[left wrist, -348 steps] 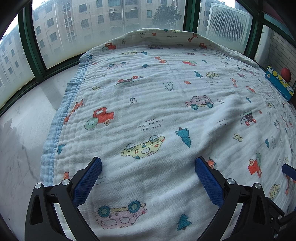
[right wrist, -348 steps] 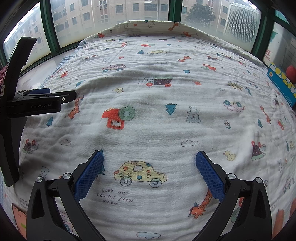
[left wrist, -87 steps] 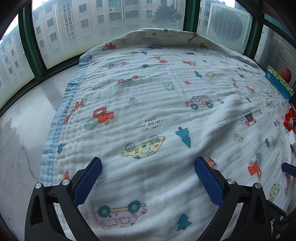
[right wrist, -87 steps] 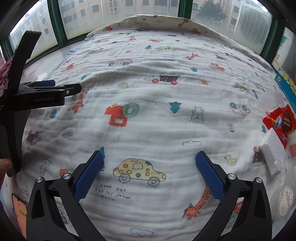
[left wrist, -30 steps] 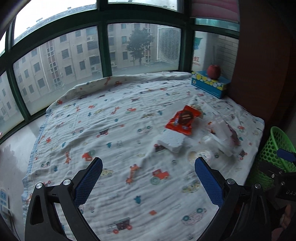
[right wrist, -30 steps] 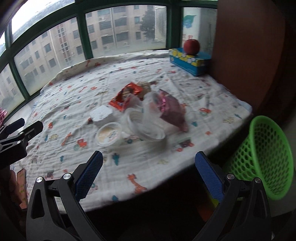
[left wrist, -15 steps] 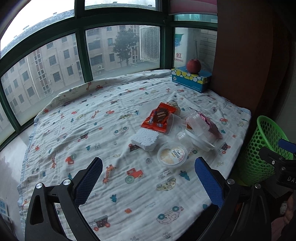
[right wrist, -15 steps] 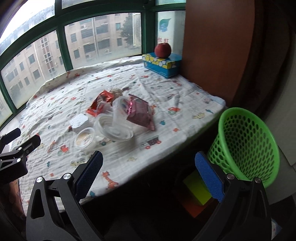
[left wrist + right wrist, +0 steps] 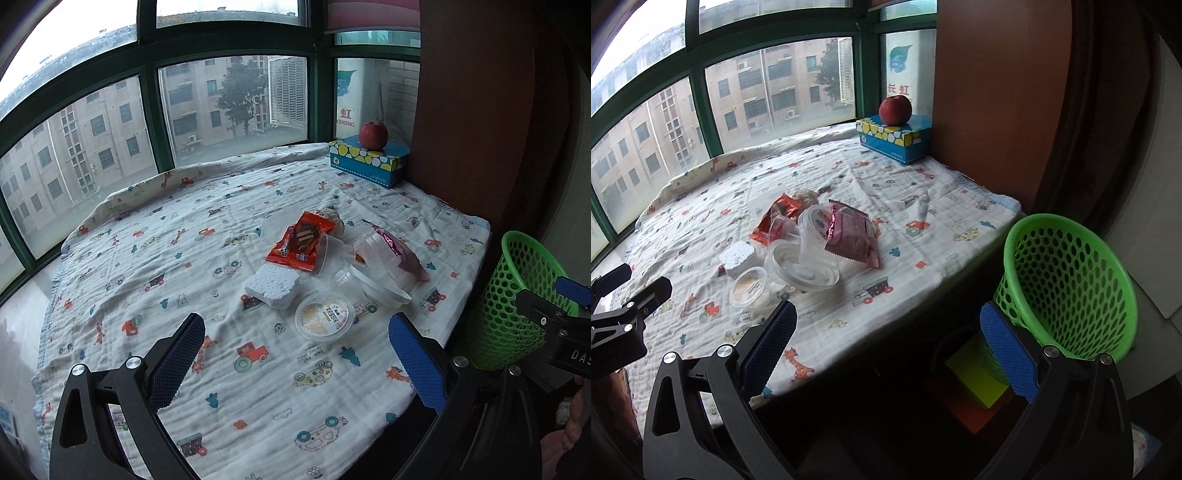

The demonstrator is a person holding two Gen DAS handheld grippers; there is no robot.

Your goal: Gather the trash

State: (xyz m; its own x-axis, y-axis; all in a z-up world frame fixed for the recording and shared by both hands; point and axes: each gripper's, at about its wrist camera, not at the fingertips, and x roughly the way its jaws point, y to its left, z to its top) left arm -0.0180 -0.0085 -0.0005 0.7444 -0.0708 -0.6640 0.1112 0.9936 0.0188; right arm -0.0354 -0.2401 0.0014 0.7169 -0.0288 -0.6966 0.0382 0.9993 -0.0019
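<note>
Left wrist view shows the left tongs (image 9: 295, 354) spread wide with nothing between them. They hang over the near part of a bed covered by a white blanket (image 9: 147, 266) with little cars and animals on it.

The trash sits in one small pile near the middle of the blanket. There is an orange snack wrapper (image 9: 297, 242), a white foam block (image 9: 272, 285), a round cup with a printed lid (image 9: 324, 320), some clear plastic tubs (image 9: 373, 277) and a pink wrapper (image 9: 400, 254). They touch or lean on each other.

Right wrist view shows the right tongs (image 9: 888, 349) also spread wide and holding nothing. They hang past the edge of the bed, over the dark floor. The same pile lies up and to the left of them. A green basket (image 9: 1067, 280) stands on the floor just beside the bed, close to the right tongs. As far as its holes and open top show, no trash is in it yet.

A blue tissue box (image 9: 895, 138) sits at the far corner by the window, with a red apple (image 9: 895, 109) on top. That does not look like trash.

So the job seems to be at its very start. Every piece is on the blanket, and each one has to be picked up and dropped in the basket.
</note>
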